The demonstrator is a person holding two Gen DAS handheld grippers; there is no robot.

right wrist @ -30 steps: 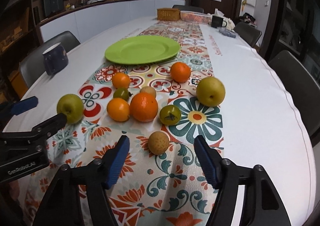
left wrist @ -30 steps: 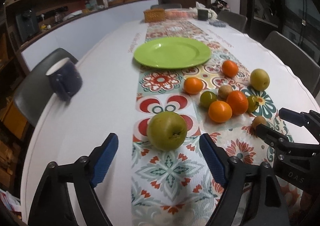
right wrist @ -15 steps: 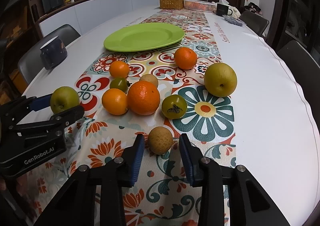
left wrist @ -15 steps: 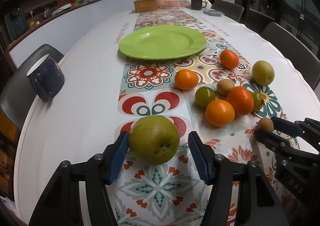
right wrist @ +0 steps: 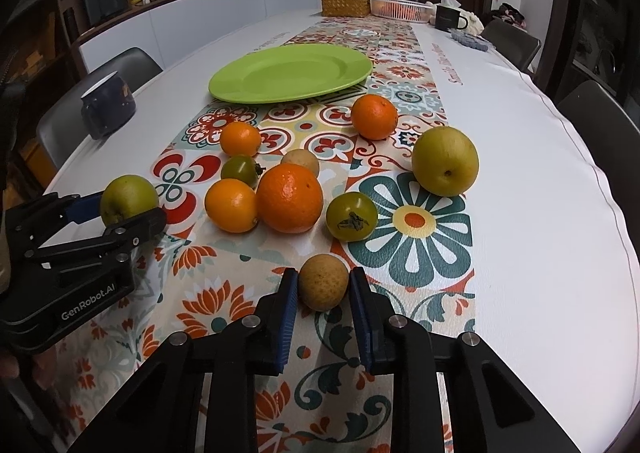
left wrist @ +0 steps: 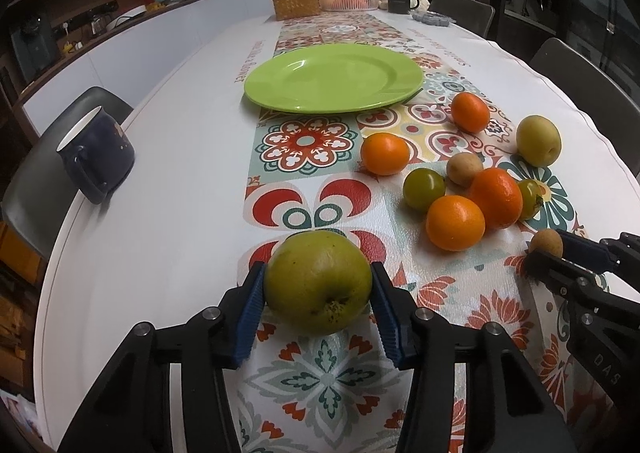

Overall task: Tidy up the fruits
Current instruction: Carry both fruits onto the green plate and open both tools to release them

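A large green pear-like fruit [left wrist: 316,287] rests on the patterned table runner, between the blue pads of my left gripper [left wrist: 318,273]. Its jaws are closing and both pads touch the fruit's sides. My right gripper [right wrist: 323,277] is shut on a small round brown fruit [right wrist: 323,285], which still sits on the cloth. Beyond them lie several loose fruits: oranges [right wrist: 289,199], a green tomato-like fruit [right wrist: 351,216] and a yellow pear [right wrist: 445,161]. The green plate [left wrist: 332,77] stands bare further back. Each gripper shows in the other's view: left gripper [right wrist: 124,209], right gripper [left wrist: 548,251].
A navy mug [left wrist: 96,157] stands near the table's left edge by a grey chair [left wrist: 36,173]. At the far end are a wicker box [left wrist: 295,5], a white basket [left wrist: 348,1] and a dark mug [left wrist: 400,1]. More chairs line the right side.
Both grippers have gone from wide open to closed around their fruits. The left one also moved forward and down until the green fruit sat between its pads.
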